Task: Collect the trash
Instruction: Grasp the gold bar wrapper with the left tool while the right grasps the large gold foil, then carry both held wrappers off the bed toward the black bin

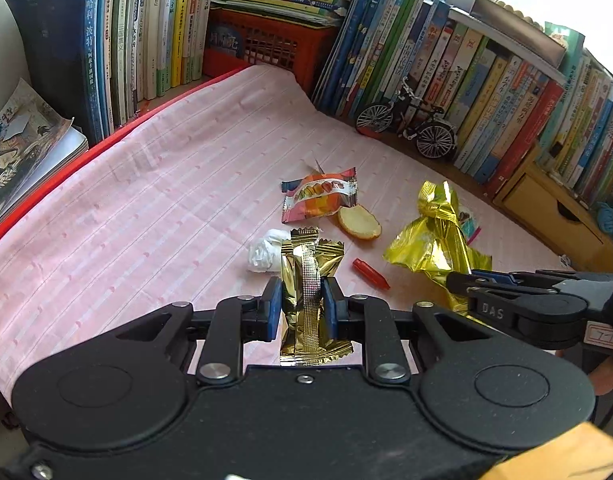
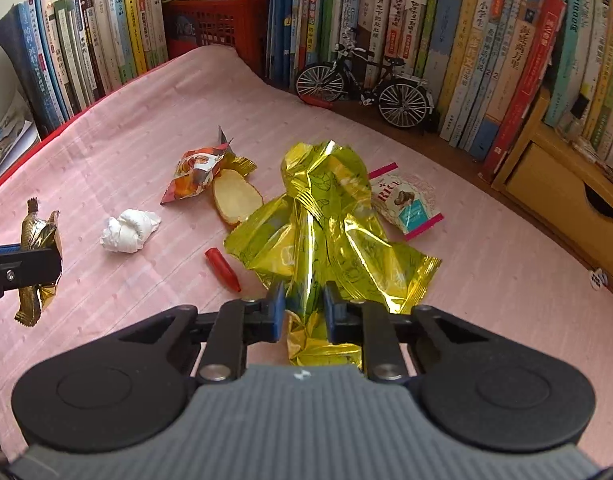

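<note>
My left gripper (image 1: 302, 296) is shut on a small gold snack wrapper (image 1: 308, 280), held upright above the pink cloth; the same gold wrapper (image 2: 36, 240) shows at the left edge of the right wrist view. My right gripper (image 2: 304, 300) is shut on a large crumpled yellow foil bag (image 2: 326, 220), also seen at the right as the yellow foil bag (image 1: 434, 240). On the cloth lie an orange snack wrapper (image 1: 318, 198), a bread slice (image 1: 358, 222), a white tissue wad (image 2: 126, 230), a red crayon (image 2: 222, 264) and a rice-cracker packet (image 2: 406, 204).
A pink cloth (image 1: 146, 200) covers the surface, with a red edge at the left. Rows of books (image 2: 486, 60) line the back and right. A model bicycle (image 2: 362, 80), a red crate (image 1: 266, 40) and a yellow wooden drawer box (image 2: 566, 196) stand along the shelf.
</note>
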